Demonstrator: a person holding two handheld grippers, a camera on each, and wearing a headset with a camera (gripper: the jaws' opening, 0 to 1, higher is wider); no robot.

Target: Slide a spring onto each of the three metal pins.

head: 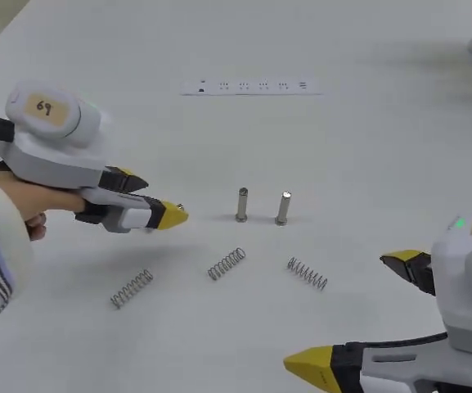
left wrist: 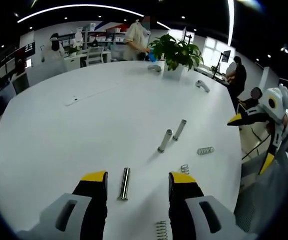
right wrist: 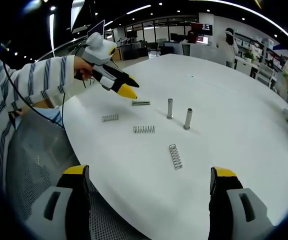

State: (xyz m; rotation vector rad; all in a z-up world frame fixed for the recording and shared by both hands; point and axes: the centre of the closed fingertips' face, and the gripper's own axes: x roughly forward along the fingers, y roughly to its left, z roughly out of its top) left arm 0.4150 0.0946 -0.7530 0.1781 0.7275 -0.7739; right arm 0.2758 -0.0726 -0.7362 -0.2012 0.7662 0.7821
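Two metal pins stand upright mid-table. A third pin lies flat on the table between the jaws of my left gripper, which is open and not touching it. In the head view that left gripper hovers left of the upright pins. Three springs lie loose in a row nearer me. My right gripper is wide open at the bottom right, holding nothing. The right gripper view has the springs and the lying pin ahead.
A white power strip lies on the far side of the white round table. A potted plant stands at the table's far edge. A mesh chair sits beside the table's near edge, and people stand in the background.
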